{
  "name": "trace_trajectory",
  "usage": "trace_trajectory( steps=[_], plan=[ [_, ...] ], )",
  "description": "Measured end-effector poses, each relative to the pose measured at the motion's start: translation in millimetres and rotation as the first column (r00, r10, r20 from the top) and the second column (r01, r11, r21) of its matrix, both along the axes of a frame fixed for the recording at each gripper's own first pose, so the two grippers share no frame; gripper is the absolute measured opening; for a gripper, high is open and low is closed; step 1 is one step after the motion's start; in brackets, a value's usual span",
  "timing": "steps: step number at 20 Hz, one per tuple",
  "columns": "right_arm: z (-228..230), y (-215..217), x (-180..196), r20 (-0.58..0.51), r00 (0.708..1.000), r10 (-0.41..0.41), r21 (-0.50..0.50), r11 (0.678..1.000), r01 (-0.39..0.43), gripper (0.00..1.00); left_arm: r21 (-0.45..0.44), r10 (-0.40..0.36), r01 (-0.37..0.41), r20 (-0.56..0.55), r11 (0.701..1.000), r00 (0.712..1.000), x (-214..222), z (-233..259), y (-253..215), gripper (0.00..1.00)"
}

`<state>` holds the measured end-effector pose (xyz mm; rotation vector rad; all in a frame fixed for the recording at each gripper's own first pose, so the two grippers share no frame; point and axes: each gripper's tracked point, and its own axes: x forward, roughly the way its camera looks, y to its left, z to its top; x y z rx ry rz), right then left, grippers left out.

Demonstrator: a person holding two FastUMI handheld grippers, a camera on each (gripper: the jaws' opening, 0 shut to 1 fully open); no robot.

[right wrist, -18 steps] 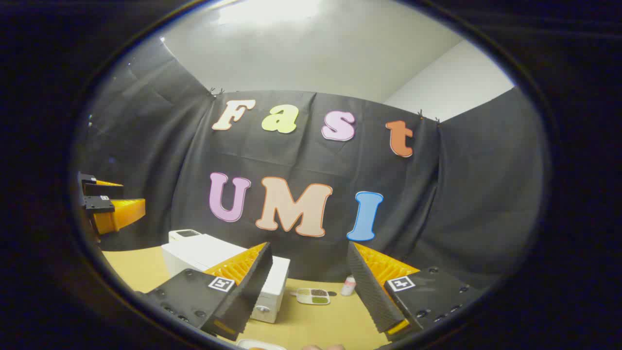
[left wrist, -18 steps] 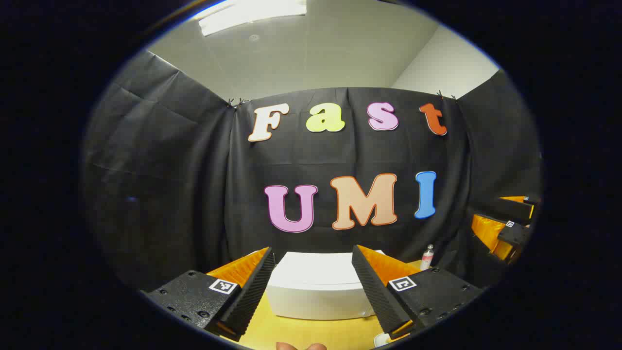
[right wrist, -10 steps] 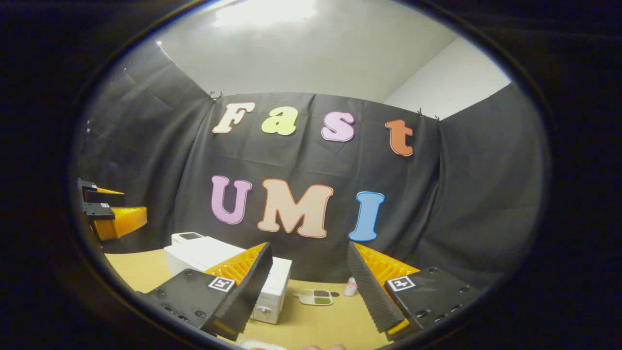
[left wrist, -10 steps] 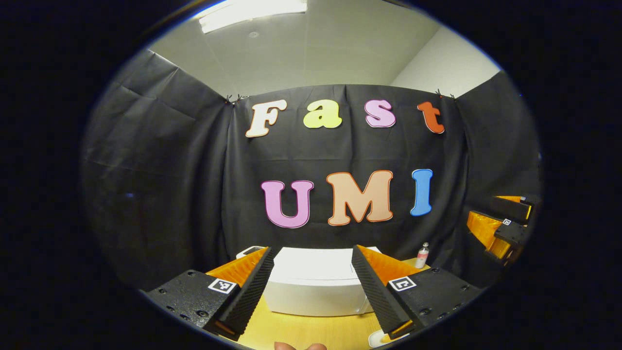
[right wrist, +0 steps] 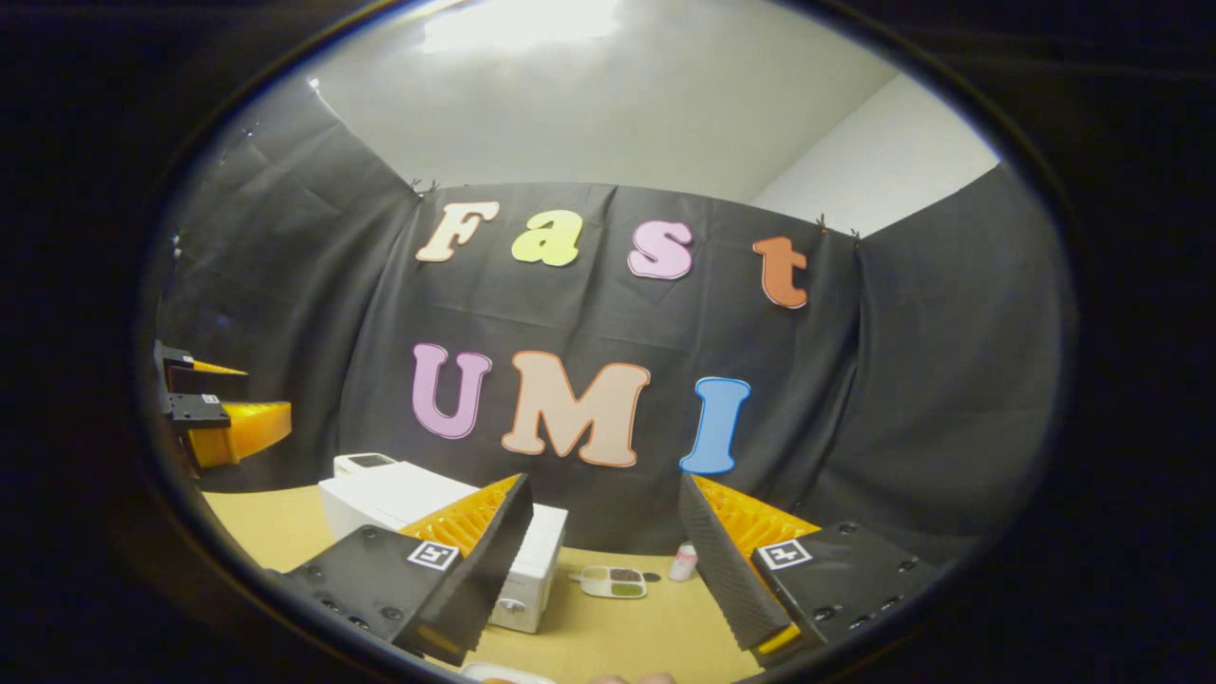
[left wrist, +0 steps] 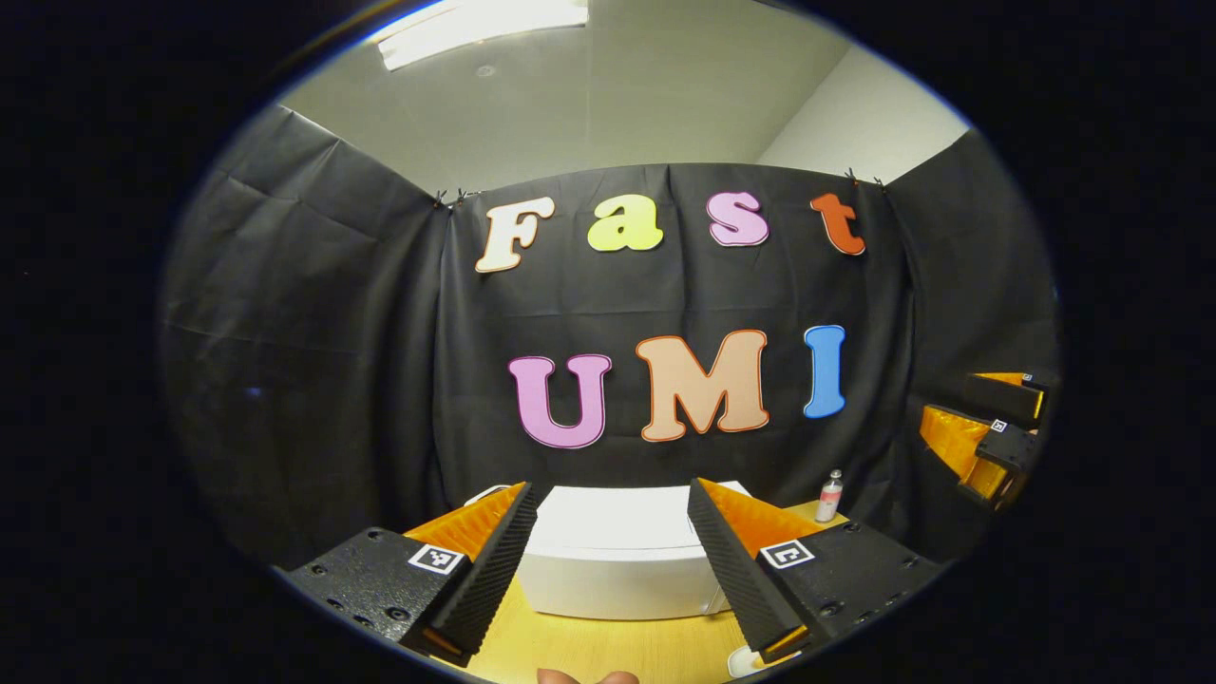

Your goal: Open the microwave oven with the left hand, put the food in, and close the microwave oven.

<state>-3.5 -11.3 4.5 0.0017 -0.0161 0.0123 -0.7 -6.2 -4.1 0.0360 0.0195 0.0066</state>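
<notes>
A white microwave oven (left wrist: 622,556) stands on the yellow table, door shut, straight ahead between the fingers of my left gripper (left wrist: 608,579), which is open, empty and held well short of it. In the right gripper view the microwave oven (right wrist: 418,513) sits to the left, partly behind a finger of my right gripper (right wrist: 598,579), also open and empty. A small divided food tray (right wrist: 613,580) lies on the table right of the oven. The right gripper (left wrist: 983,432) shows far right in the left gripper view; the left gripper (right wrist: 214,418) shows far left in the right gripper view.
A small bottle (left wrist: 829,495) stands by the back cloth, right of the oven; the bottle (right wrist: 682,560) sits just beyond the tray. A white dish rim (right wrist: 503,673) peeks in at the near table edge. A small white device (right wrist: 366,463) sits behind the oven.
Both views have tilted very slightly; the oven and tray have shifted a little in the frames. Both grippers stay open and hold nothing.
</notes>
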Motion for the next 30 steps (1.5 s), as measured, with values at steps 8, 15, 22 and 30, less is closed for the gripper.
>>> trace_trajectory(
  steps=[8,15,22,30],
  plan=[
    [4,10,1,0.013,1.000,0.023,-0.018,1.000,-0.023,0.96,0.025,-0.001,0.001,0.006,1.000,1.000,0,0,1,0.97],
    [7,2,4,0.018,1.000,0.017,0.010,1.000,-0.017,0.97,0.034,-0.018,0.019,-0.006,0.999,1.000,6,-17,-8,0.98],
    [0,-13,7,-0.012,1.000,-0.001,0.047,0.999,0.001,0.96,-0.010,-0.175,0.175,-0.090,0.984,0.980,25,-126,-63,0.98],
    [16,-39,5,-0.040,0.998,-0.039,0.036,0.999,0.040,0.97,0.019,-0.240,0.252,-0.244,0.968,0.940,43,-245,-100,0.98]
  ],
)
